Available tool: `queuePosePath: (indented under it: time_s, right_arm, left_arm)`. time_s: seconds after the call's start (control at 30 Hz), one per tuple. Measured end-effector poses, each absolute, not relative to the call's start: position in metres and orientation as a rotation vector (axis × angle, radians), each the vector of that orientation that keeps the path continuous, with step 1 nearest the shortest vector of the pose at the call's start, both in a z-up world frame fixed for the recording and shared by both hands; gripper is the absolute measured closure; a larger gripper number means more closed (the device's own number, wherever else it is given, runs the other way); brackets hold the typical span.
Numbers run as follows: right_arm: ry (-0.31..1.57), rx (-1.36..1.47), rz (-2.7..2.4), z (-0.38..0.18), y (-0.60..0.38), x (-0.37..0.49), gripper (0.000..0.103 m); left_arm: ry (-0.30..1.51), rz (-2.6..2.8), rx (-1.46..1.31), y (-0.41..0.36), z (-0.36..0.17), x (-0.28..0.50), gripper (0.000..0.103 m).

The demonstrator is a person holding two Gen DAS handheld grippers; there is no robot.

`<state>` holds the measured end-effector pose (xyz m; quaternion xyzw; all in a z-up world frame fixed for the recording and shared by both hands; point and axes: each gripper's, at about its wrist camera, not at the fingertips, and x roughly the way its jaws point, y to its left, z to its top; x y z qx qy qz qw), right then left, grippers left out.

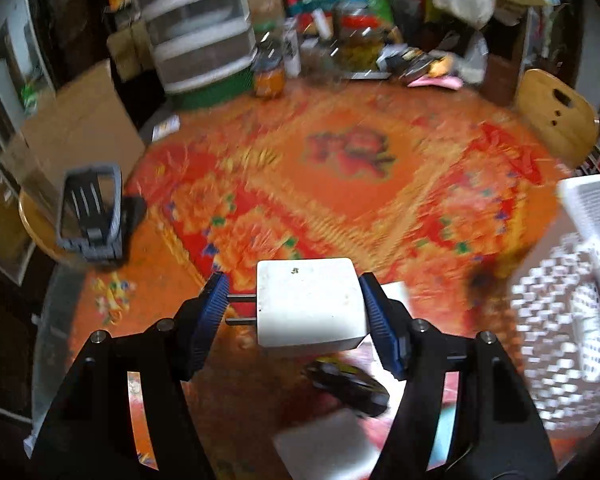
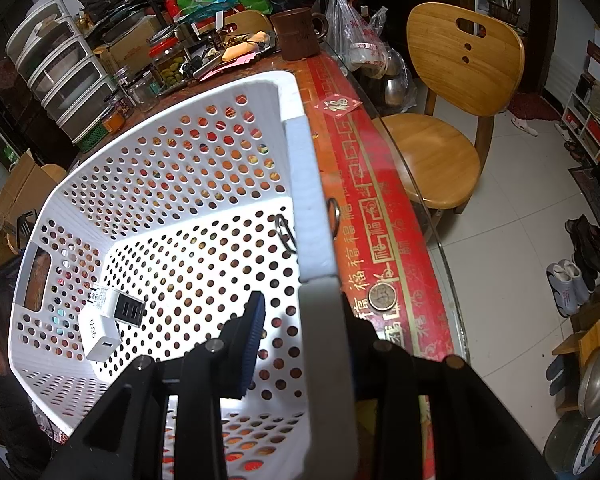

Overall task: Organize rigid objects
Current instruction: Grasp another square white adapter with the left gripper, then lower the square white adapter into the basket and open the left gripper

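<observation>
I had two chargers (image 2: 108,322) already in the white basket (image 2: 308,200), whose wall my right gripper (image 2: 300,344) pinched, while my left gripper (image 1: 294,306) clamped a white plug adapter (image 1: 310,304) above the table, a dark item (image 1: 348,388) left.

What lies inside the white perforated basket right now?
Inside the white basket lie two white chargers and a dark ring-like item. The right gripper hides part of the floor.
</observation>
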<state>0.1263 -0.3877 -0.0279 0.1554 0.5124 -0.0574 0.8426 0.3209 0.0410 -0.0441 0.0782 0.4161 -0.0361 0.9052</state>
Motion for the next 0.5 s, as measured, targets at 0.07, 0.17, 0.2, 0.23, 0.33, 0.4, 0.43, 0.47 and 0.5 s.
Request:
queuePosePath:
  time_s: [0.07, 0.17, 0.2, 0.23, 0.33, 0.4, 0.43, 0.47, 0.5]
  right_arm:
    - [1.082, 0.328, -0.121, -0.027, -0.388, 0.127, 0.07]
    - [1.083, 0.327, -0.121, -0.027, -0.388, 0.127, 0.07]
    - [1.083, 0.327, -0.121, -0.027, -0.388, 0.127, 0.07]
    - [1.083, 0.328, -0.121, -0.027, -0.388, 0.127, 0.07]
    - [1.084, 0.328, -0.122, -0.027, -0.388, 0.127, 0.07]
    - [1.083, 0.328, -0.122, -0.027, -0.388, 0.126, 0.07]
    - [1.083, 0.329, -0.122, -0.027, -0.388, 0.126, 0.07]
    - [1.083, 0.328, -0.121, -0.027, -0.388, 0.127, 0.07]
    - [1.082, 0.328, -0.121, -0.027, -0.388, 0.127, 0.07]
  left_arm:
    - [0.835, -0.106, 0.167, 0.027, -0.023, 0.308, 0.039]
    - [0.806, -0.147, 0.164, -0.001, 0.006, 0.29, 0.039]
    - [0.799, -0.159, 0.167, -0.012, 0.016, 0.284, 0.039]
    - [0.796, -0.176, 0.167, -0.019, 0.023, 0.28, 0.039]
    - [0.792, -0.216, 0.185, -0.045, 0.038, 0.271, 0.039]
    - [0.794, -0.239, 0.206, -0.064, 0.044, 0.268, 0.039]
    - [0.797, -0.254, 0.213, -0.074, 0.046, 0.268, 0.039]
    - [0.803, -0.274, 0.217, -0.086, 0.049, 0.266, 0.039]
    - [0.806, -0.286, 0.224, -0.095, 0.049, 0.266, 0.039]
